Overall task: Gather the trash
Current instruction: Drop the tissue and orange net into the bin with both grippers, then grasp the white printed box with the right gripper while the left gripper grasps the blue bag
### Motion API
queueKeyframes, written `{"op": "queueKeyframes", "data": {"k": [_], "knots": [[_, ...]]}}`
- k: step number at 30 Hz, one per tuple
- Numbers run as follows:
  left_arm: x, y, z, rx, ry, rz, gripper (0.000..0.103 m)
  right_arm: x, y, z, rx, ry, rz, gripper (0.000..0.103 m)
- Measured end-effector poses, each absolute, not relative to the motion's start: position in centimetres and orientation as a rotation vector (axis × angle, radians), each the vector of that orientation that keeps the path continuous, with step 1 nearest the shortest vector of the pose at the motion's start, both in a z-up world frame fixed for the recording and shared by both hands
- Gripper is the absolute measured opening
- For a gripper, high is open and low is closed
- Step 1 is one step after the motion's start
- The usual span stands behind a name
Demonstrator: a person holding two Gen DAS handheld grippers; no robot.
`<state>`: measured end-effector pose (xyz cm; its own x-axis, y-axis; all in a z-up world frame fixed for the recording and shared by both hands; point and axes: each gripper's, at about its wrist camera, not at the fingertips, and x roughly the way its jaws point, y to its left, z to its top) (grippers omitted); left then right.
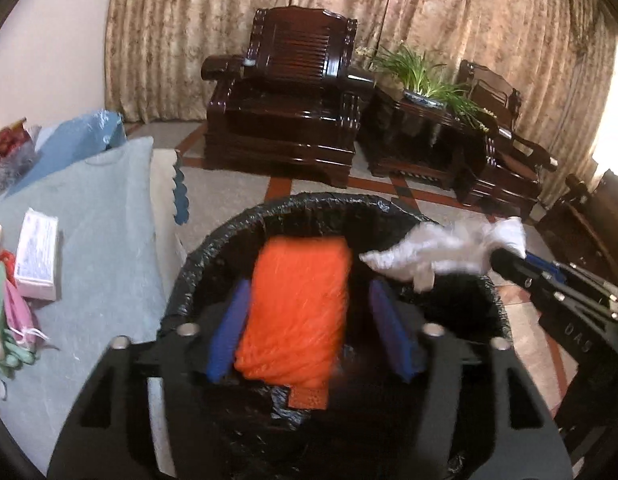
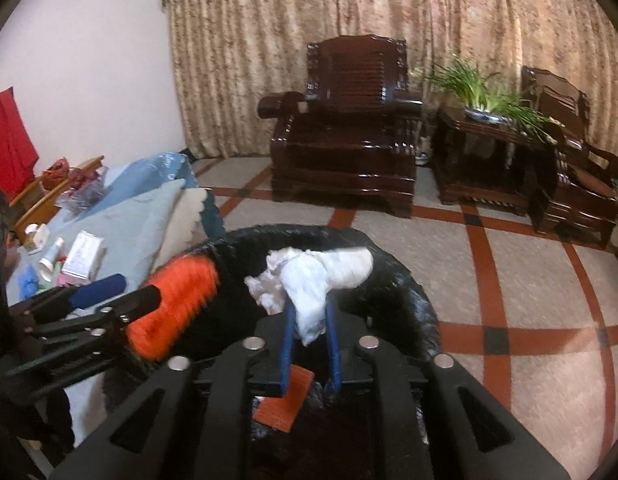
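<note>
A bin lined with a black bag stands on the floor beside the table; it also shows in the right wrist view. My left gripper is open over the bin mouth, with an orange mesh bundle between its blue fingers, blurred and apart from the right finger. The bundle also shows in the right wrist view. My right gripper is shut on a crumpled white plastic wad above the bin; the wad also shows in the left wrist view. An orange flat piece lies inside the bin.
The table with a light blue cloth stands left, with a white box, a tube and small items on it. Dark wooden armchairs and a side table with a plant stand behind on the tiled floor.
</note>
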<state>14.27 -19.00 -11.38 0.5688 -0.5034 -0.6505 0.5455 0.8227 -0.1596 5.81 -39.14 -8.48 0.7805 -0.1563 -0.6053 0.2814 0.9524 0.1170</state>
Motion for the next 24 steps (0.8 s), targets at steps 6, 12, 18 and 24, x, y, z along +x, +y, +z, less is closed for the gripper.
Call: {"op": "queueKeyframes", "data": {"k": [6, 12, 18, 24], "knots": [[14.2, -17.1, -10.7, 0.051, 0.695, -0.568, 0.084, 5.4, -39.3, -8.5, 0.196, 0.612, -0.276, 0.087], [14.2, -12.7, -9.0, 0.066, 0.616, -0.455, 0.091, 5.8, -37.2, -7.3, 0.193, 0.551, -0.231, 0.097], [14.0, -6.6, -7.8, 0.047, 0.575, -0.313, 0.091, 8.1, -33.5, -6.3, 0.182, 0.530, -0.134, 0.097], [14.4, -0.8, -7.0, 0.027, 0.556, -0.176, 0.091, 11.5, -28.5, -5.5, 0.152, 0.521, -0.023, 0.097]]}}
